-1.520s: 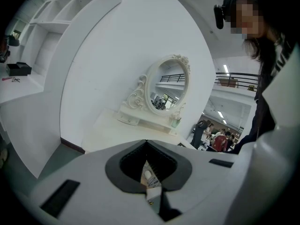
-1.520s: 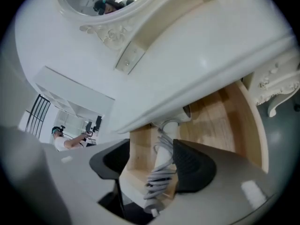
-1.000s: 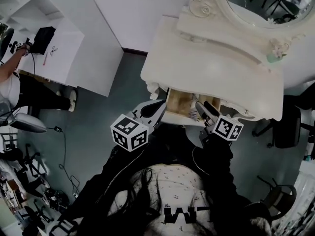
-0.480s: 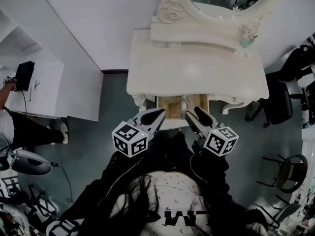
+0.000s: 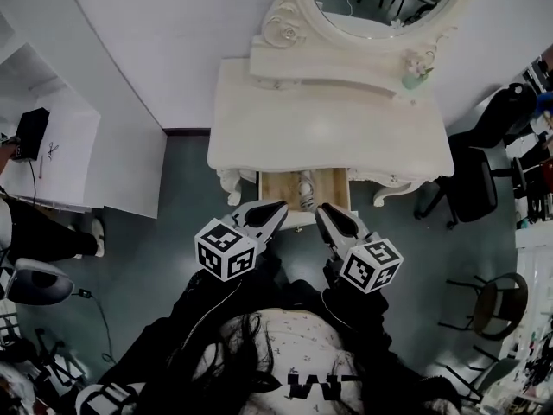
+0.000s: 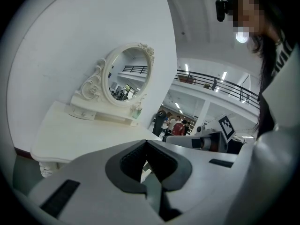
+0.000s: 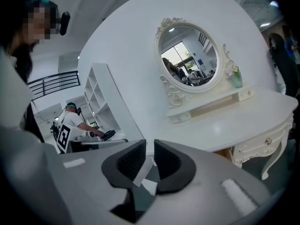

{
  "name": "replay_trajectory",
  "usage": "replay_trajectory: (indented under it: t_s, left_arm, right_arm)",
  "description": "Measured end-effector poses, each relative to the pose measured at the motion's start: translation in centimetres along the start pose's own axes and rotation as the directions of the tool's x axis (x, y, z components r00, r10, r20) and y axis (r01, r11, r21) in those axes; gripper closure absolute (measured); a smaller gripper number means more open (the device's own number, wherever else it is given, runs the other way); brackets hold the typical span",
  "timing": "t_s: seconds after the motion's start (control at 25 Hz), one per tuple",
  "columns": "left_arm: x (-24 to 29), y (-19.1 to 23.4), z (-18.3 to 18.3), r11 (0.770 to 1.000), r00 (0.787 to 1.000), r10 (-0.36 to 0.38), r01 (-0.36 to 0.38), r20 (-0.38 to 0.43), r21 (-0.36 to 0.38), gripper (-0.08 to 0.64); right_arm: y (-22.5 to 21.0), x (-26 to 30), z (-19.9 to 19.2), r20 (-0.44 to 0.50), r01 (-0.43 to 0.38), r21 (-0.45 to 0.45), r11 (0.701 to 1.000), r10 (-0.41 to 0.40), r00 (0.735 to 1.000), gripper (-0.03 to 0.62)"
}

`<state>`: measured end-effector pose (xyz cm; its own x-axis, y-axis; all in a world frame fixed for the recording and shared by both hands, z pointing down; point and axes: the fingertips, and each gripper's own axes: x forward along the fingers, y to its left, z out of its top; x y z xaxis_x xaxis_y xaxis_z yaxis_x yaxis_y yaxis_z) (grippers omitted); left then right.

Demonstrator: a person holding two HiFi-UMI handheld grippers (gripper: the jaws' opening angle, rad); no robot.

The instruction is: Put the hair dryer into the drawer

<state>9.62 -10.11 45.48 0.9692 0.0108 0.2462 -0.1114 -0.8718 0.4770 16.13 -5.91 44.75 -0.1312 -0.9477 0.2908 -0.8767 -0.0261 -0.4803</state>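
Dark ribbed pads on the right gripper (image 7: pixel 149 145) stand a narrow slit apart, having just been closing, with nothing between them. The left gripper (image 6: pixel 146 146) has its pads meeting at the tips, also empty. A second ago the right jaws gaped wide, close against the drawer (image 5: pixel 276 187); now both grippers sit back from its front edge. At twelve o'clock from the tips, the hair dryer (image 5: pixel 304 192) lies in the open wooden drawer of the white dressing table (image 5: pixel 259 119). It shows as a small pale shape, its detail too small to read.
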Motion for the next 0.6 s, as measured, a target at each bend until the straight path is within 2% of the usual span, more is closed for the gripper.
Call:
replay_trajectory:
  t_s: [0.24,0.44,0.6]
  left_arm:
    - [-0.4,-2.8,-0.2,0.999,0.998,0.049,-0.049,0.046,0.0,0.577]
    - [-1.0,-7.4,-0.7,0.995,0.987,0.051,-0.037,0.15,-0.096,0.576]
    - [-1.3,-10.8,-2.5,0.992,0.979,0.094,-0.077,0.18,-0.103,0.577]
  right_arm:
    - [0.4,-2.9,-1.0,-0.015,-0.047,-0.026,0.999,0.047,0.999,0.561]
    - [0.4,-7.4,-2.5,-0.034,-0.084,-0.059,0.995,0.083,0.996,0.563]
    - [0.2,-11.7,-4.8,-0.051,-0.107,-0.058,0.993,0.104,0.993,0.563]
